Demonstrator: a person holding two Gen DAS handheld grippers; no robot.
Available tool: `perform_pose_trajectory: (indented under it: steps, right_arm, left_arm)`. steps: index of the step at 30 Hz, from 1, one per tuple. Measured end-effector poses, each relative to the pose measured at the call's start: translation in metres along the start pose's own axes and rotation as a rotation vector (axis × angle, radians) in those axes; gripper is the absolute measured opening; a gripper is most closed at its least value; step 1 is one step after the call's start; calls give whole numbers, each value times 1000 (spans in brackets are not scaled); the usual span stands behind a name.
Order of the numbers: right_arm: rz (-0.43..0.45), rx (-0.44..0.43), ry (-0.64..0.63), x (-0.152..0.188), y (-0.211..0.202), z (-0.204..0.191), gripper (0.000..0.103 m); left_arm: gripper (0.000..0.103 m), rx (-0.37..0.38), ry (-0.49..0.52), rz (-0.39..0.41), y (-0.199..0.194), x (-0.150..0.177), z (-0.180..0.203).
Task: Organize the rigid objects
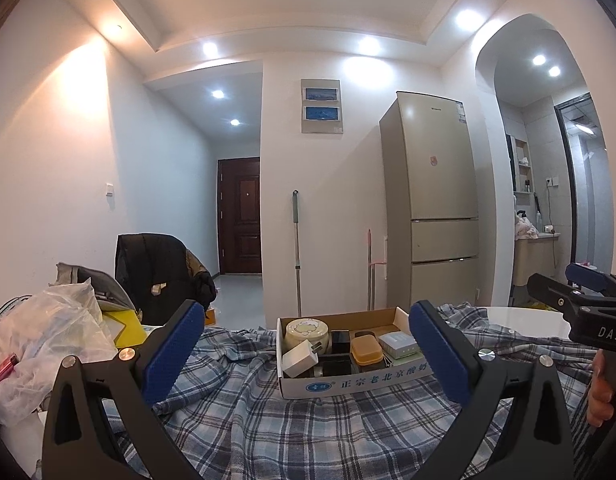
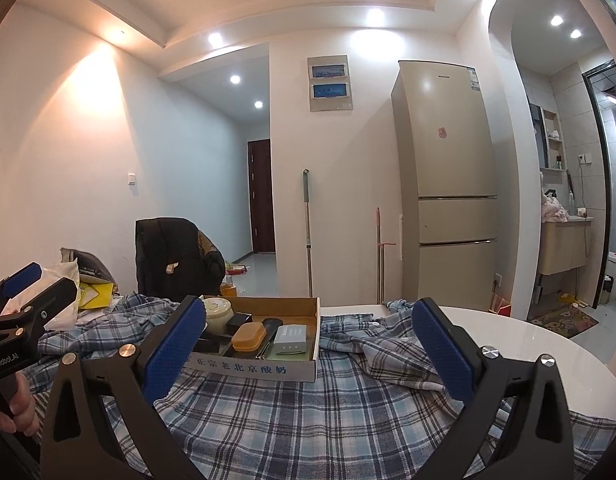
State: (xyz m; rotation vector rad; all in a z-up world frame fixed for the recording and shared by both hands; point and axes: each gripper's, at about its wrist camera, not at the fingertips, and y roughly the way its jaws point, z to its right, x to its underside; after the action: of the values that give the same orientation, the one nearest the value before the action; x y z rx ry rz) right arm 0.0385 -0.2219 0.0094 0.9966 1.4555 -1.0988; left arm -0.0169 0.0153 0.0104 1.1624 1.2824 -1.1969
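Note:
A shallow cardboard box (image 1: pixel 348 385) (image 2: pixel 247 369) sits on a blue plaid cloth (image 1: pixel 308 432). It holds a cream round tin (image 1: pixel 308 332), a white charger (image 1: pixel 299 359), a small black box (image 1: pixel 340 341), an orange case (image 1: pixel 366 350) (image 2: pixel 248 336) and a pale grey box (image 1: pixel 400 344) (image 2: pixel 291 338). My left gripper (image 1: pixel 305 320) is open in front of the box with nothing between its fingers. My right gripper (image 2: pixel 308 308) is open too, level with the box's right end and empty. A hand holds each gripper.
A crumpled plastic bag (image 1: pixel 39 344) and yellow packaging (image 1: pixel 127 328) lie at the left. A chair draped with a black jacket (image 1: pixel 155 272) stands behind. The white round table (image 2: pixel 508 344) shows bare at the right. A fridge (image 1: pixel 432 200) and mop (image 1: pixel 296 248) stand by the wall.

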Motion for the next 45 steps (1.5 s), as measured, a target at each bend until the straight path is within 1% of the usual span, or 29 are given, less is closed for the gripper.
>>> perform_pose_trajectory:
  steps: [33,45]
  right_arm:
    - [-4,11,4,0,-1,3,103]
    - [-8,12,4,0,-1,4,103]
  left_arm:
    - [103,-7,-18,-3,0,-1,-4]
    - [103,-5,10,13,-2,-1,1]
